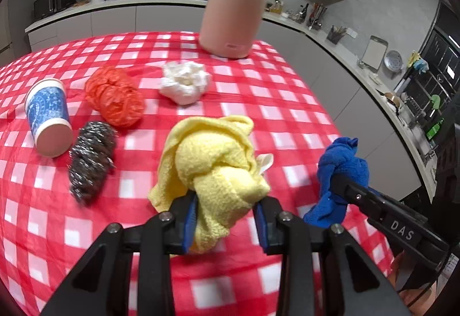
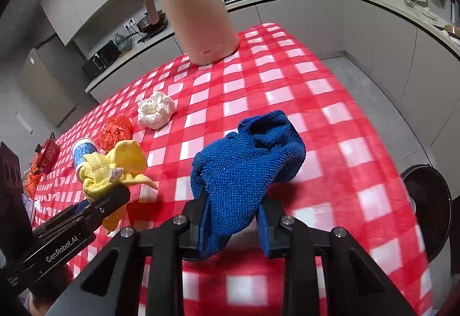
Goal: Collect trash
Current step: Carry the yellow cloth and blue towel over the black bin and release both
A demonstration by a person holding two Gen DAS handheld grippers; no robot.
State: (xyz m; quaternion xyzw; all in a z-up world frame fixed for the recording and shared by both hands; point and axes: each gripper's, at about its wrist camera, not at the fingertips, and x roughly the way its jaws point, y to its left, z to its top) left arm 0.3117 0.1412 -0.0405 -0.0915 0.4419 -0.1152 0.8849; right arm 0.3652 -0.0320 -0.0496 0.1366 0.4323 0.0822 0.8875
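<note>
Left wrist view: left hand-held gripper (image 1: 225, 215) clamped on yellow cloth (image 1: 212, 161), lifted off the desk (image 1: 302, 115). Loose folds bulging above and below the pads; likely to slip free if jerked, or to drag across steel wool (image 1: 92, 161) and cup (image 1: 49, 120) lying on its side just to the left. Orange bag (image 1: 115, 94) and white paper wad (image 1: 185, 82) lying further back, apart from each other, not yet collected. Pink jug (image 1: 235, 3) upright at the far edge; could topple if struck by a reaching arm.

Right wrist view: right hand-held gripper (image 2: 234, 218) clamped on blue cloth (image 2: 247, 155), held above the desk's near right part. Hanging corner below the pads; risk of snagging the tablecloth and pulling it. Black bin (image 2: 428, 201) on the floor beyond the desk's right edge, partly hidden; probable drop target, easy to miss with a floppy cloth. Both grippers close together; possible collision while carrying.
</note>
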